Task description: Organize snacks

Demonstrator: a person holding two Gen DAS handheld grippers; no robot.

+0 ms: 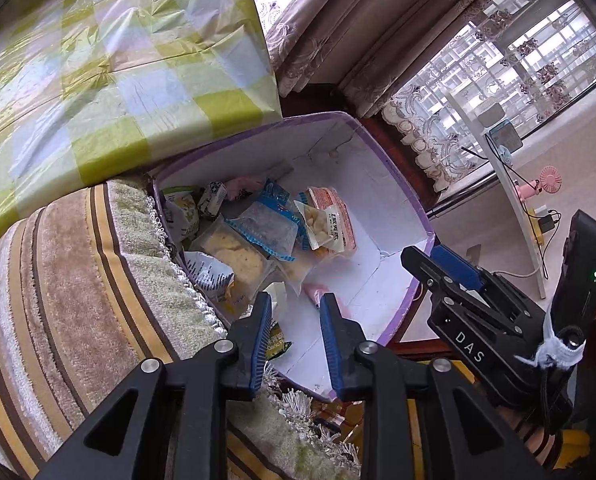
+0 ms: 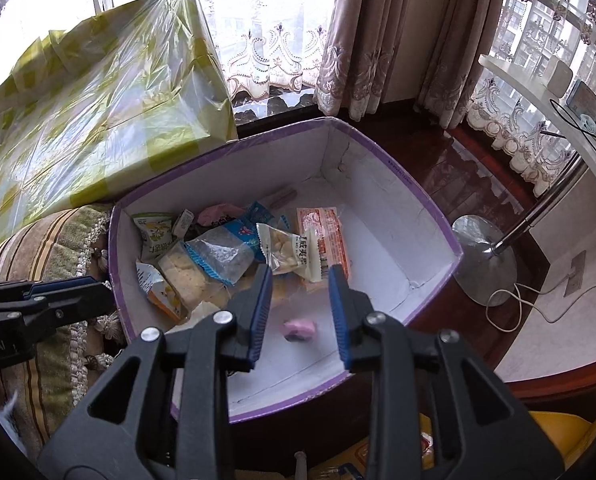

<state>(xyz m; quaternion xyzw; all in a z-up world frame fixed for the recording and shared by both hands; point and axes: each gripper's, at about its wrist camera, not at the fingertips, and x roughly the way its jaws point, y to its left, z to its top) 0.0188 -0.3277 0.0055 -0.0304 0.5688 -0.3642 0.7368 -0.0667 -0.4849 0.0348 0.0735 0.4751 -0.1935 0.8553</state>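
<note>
A purple-rimmed white cardboard box (image 2: 397,216) holds several snack packets, piled at its left side (image 2: 226,252). It also shows in the left wrist view (image 1: 377,208) with the same pile (image 1: 258,232). A small pink wrapped candy (image 2: 299,329) lies on the box floor. My right gripper (image 2: 299,280) is open and empty above the box, over the candy. My left gripper (image 1: 294,308) is open and empty over the box's near edge. The right gripper shows in the left wrist view (image 1: 453,268). The left gripper shows at the left of the right wrist view (image 2: 78,288).
A table with a green checked plastic cloth (image 2: 98,100) stands behind the box. A striped fringed cushion (image 1: 78,300) lies left of the box. A chrome lamp base (image 2: 485,260) and white cable (image 2: 529,300) lie on the floor to the right. Curtains (image 2: 377,40) hang behind.
</note>
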